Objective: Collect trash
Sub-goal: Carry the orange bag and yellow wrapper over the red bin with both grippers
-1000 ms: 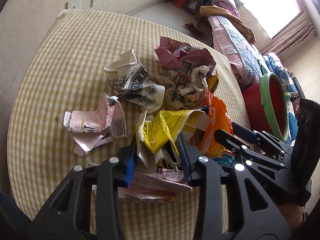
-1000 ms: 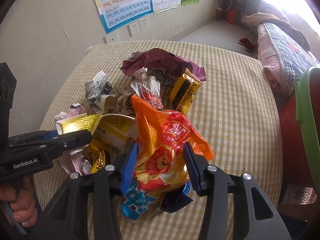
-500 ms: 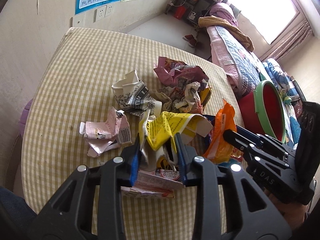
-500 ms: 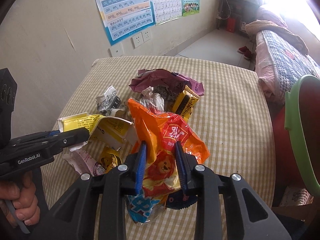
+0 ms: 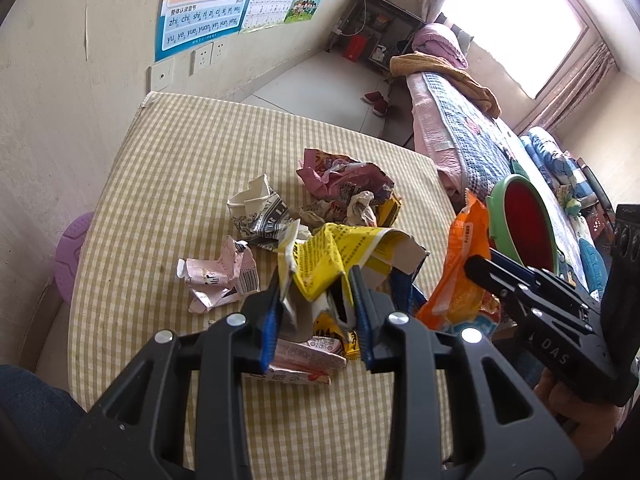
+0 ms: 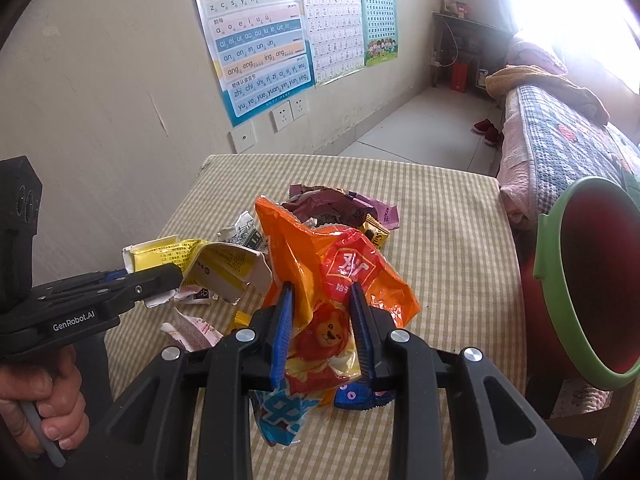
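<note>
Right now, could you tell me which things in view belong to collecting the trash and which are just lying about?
Job:
left gripper clamping crumpled yellow carton
right gripper clamping orange snack bag
red bin with green rim
crumpled pink paper
maroon wrapper

Lying about:
alphabet poster
red slippers

Crumpled wrappers (image 5: pixel 344 196) lie mid-table on the checked tablecloth (image 5: pixel 168 184); the green-rimmed red bin (image 6: pixel 576 280) stands off its right edge.

Beige walls carry pinyin posters (image 6: pixel 256 36) above white sockets (image 6: pixel 289 114), a quilted bed (image 5: pixel 464 136) lies beneath a glaring window (image 5: pixel 516 20), and pale floor tiles (image 6: pixel 420 132) reach a dark shelf (image 5: pixel 372 24).
</note>
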A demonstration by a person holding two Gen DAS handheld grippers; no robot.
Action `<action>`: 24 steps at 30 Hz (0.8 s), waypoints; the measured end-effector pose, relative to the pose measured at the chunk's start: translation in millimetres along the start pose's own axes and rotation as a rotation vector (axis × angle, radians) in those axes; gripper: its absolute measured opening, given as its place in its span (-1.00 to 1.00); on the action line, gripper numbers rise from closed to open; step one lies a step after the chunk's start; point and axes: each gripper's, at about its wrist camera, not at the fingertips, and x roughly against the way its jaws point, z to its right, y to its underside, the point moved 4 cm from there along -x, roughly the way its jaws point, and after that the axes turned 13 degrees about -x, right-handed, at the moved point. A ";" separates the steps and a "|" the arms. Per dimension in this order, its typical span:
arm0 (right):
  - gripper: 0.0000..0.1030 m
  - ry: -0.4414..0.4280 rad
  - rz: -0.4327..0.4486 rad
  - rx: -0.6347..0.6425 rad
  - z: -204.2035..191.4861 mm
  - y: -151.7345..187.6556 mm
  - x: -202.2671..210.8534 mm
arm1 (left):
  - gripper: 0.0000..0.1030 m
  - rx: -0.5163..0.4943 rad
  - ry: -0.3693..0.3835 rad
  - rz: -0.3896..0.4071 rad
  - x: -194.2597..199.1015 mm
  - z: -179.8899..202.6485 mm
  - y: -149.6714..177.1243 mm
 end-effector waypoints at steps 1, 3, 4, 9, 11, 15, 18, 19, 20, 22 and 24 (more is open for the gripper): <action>-0.46 0.000 0.006 -0.002 0.8 -0.6 3.1 | -0.41 -0.003 -0.001 0.003 1.7 1.8 -0.7; -0.46 0.000 0.017 -0.005 2.6 -2.0 8.9 | -0.41 -0.011 -0.002 0.010 5.0 6.1 -2.4; -0.46 0.001 0.022 -0.007 3.9 -2.3 11.5 | -0.41 -0.014 -0.003 0.012 6.3 8.7 -3.6; -0.47 0.004 0.046 -0.023 13.1 -2.2 24.4 | -0.41 -0.035 -0.004 0.025 11.9 18.9 -7.9; -0.46 0.008 0.057 -0.033 18.2 -3.1 29.8 | -0.41 -0.047 -0.003 0.030 13.9 24.4 -10.0; -0.47 0.020 0.084 -0.057 32.4 -5.8 41.3 | -0.41 -0.071 0.006 0.034 14.2 37.4 -15.0; -0.47 0.030 0.102 -0.079 44.5 -8.5 49.1 | -0.41 -0.090 0.015 0.036 11.9 48.9 -20.0; -0.47 0.034 0.107 -0.086 49.2 -9.1 51.5 | -0.41 -0.097 0.019 0.037 11.5 53.2 -21.9; -0.47 0.037 0.111 -0.093 53.3 -10.1 53.5 | -0.41 -0.104 0.023 0.040 10.7 57.5 -24.2; -0.47 0.046 0.122 -0.104 61.7 -11.7 58.2 | -0.41 -0.116 0.033 0.044 9.2 66.1 -28.3; -0.47 0.056 0.134 -0.116 71.3 -13.1 63.2 | -0.41 -0.132 0.042 0.047 7.2 76.1 -31.9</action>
